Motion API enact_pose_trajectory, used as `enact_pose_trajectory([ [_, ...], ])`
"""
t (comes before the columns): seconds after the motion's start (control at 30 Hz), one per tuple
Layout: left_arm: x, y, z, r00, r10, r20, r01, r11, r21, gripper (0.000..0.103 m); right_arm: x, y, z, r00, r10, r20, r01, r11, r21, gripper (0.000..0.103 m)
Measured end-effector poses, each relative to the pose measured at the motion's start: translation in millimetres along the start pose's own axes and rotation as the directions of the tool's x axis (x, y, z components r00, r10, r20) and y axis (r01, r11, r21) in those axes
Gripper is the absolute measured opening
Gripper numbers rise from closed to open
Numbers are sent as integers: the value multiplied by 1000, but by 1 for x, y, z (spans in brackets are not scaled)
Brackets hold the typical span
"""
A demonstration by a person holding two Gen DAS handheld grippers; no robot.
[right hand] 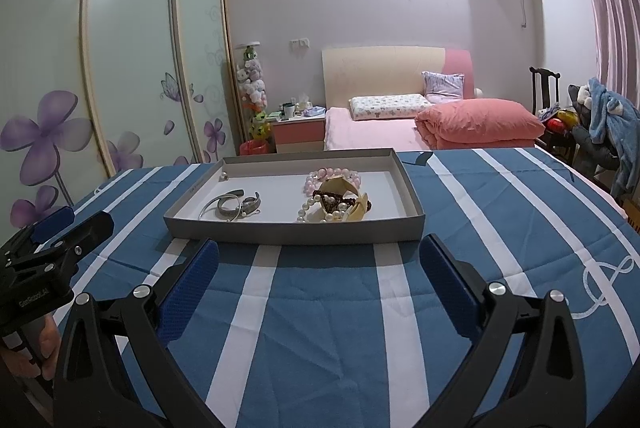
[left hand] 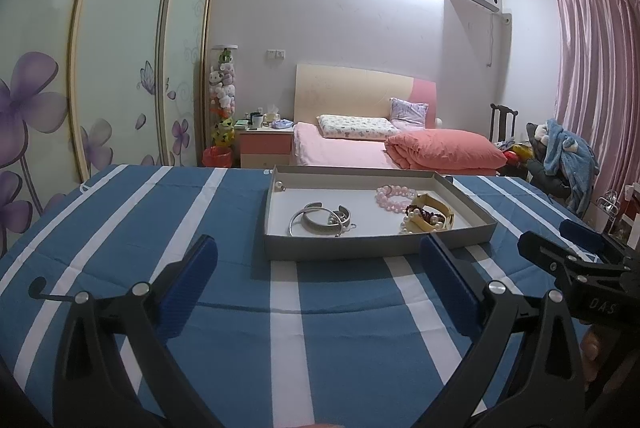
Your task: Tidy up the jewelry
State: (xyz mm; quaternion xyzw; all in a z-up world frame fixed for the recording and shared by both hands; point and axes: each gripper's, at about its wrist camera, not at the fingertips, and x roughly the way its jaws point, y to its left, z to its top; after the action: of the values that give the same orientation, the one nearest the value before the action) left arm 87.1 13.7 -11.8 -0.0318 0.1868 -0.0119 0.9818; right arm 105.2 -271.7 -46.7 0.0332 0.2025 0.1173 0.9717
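Observation:
A shallow grey tray [left hand: 376, 248] [right hand: 296, 233] lies on the blue striped cloth. Inside it, silver bangles [left hand: 320, 221] [right hand: 232, 206] sit at the left. A pink bead bracelet [left hand: 394, 196] [right hand: 332, 173] lies at the back right. A cream cuff [left hand: 434, 216] [right hand: 340, 187] is tangled with a pearl strand [right hand: 316, 214] and dark red beads. A small pearl piece [left hand: 279, 185] rests in the far left corner. My left gripper [left hand: 319, 252] [right hand: 76, 222] and right gripper [right hand: 319, 248] [left hand: 560, 237] hover just before the tray's near wall. Both are open and hold nothing.
The blue-and-white striped cloth [right hand: 320, 328] covers the whole table. Beyond its far edge stand a pink bed [left hand: 360, 148], a nightstand [left hand: 266, 144] and a flowered wardrobe [left hand: 120, 68]. A chair piled with clothes [left hand: 560, 156] is at the right. A hand [right hand: 40, 348] grips the left tool.

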Motion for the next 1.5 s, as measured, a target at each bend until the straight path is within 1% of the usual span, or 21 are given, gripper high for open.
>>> enact_pose_trajectory([
  [1.5, 6, -1, -6, 1000, -2, -17, 2, 1000, -5, 99, 3, 2, -5, 1000, 5, -21, -5, 1000, 7, 100],
])
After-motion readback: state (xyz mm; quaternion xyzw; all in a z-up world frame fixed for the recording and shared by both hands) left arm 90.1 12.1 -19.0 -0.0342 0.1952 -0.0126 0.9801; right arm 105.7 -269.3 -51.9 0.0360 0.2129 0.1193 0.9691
